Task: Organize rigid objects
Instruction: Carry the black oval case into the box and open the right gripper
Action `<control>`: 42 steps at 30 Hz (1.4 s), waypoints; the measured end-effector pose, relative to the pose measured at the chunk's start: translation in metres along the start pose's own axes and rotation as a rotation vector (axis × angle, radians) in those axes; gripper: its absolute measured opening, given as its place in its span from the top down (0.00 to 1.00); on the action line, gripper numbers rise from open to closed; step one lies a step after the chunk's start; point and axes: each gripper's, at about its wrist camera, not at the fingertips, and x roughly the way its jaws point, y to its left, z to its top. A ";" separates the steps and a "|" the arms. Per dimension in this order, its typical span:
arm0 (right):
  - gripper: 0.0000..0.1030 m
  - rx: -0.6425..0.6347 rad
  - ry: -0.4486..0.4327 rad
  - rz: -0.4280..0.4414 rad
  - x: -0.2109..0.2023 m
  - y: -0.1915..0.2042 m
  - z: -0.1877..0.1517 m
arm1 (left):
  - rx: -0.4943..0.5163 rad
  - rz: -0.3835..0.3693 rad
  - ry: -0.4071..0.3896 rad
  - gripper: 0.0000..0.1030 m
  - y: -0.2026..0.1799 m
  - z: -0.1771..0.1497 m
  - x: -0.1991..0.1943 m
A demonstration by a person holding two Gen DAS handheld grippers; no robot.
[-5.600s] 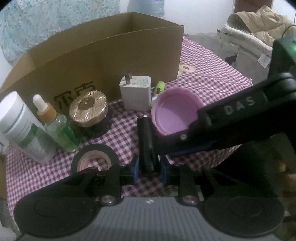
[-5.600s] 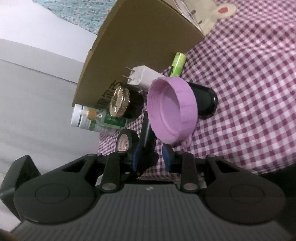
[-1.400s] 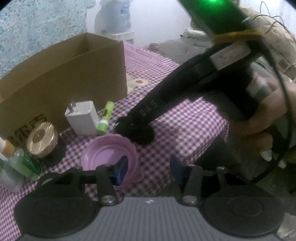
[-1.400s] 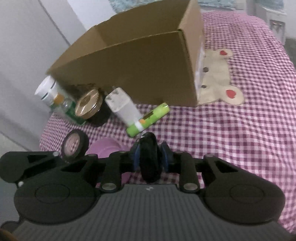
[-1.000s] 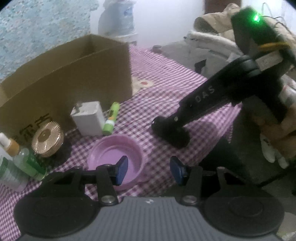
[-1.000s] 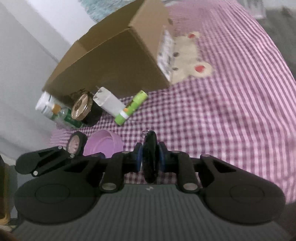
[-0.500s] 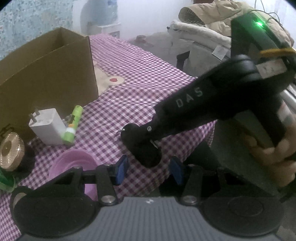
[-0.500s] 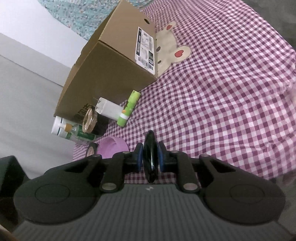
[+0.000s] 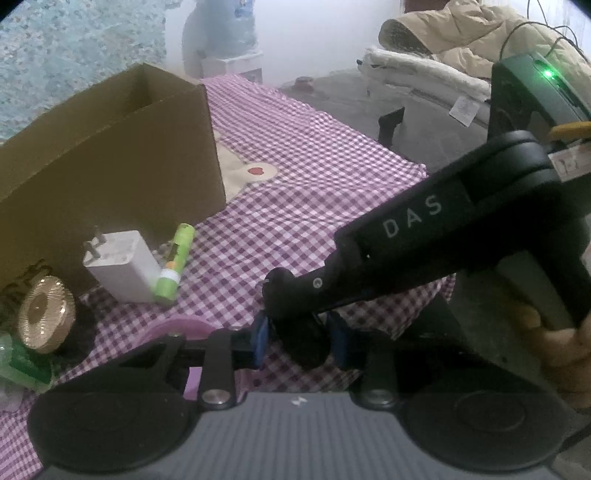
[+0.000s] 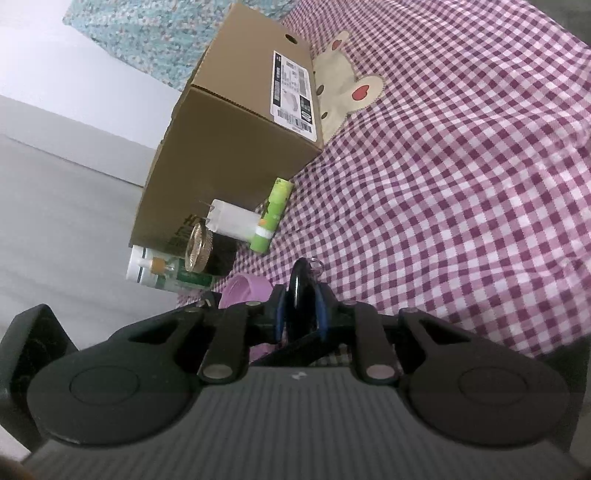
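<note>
while the right gripper [image 10: 300, 310] stays clenched on the small black cylindrical flashlight [image 9: 306, 341] at the near table edge, the closing left gripper [image 9: 300, 338] should seat squarely on its free end before the right lets go.

A purple checked cloth [image 9: 314, 177] with a bear patch [image 10: 347, 92]; behind, a beige jacket [image 9: 461, 33] and a water bottle [image 9: 229, 26].
</note>
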 end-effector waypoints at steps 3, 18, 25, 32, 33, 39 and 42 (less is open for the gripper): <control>0.84 -0.023 -0.011 -0.005 -0.001 0.015 0.001 | -0.012 0.007 -0.037 0.68 0.003 0.001 -0.015; 0.84 -0.378 -0.023 0.069 0.051 0.191 0.078 | -0.103 0.189 -0.206 0.67 0.125 0.053 -0.110; 0.84 -0.294 0.149 0.080 0.164 0.224 0.160 | -0.220 0.222 -0.047 0.67 0.226 0.092 -0.072; 0.85 -0.183 0.241 0.023 0.260 0.225 0.206 | -0.241 0.301 0.066 0.60 0.277 0.102 -0.031; 0.85 -0.181 0.245 0.015 0.266 0.225 0.206 | -0.245 0.302 0.069 0.55 0.280 0.100 -0.031; 0.82 -0.176 0.241 -0.034 0.296 0.222 0.203 | -0.263 0.320 0.026 0.37 0.279 0.100 -0.041; 0.81 -0.179 0.220 -0.012 0.284 0.224 0.202 | -0.266 0.310 -0.005 0.35 0.277 0.101 -0.053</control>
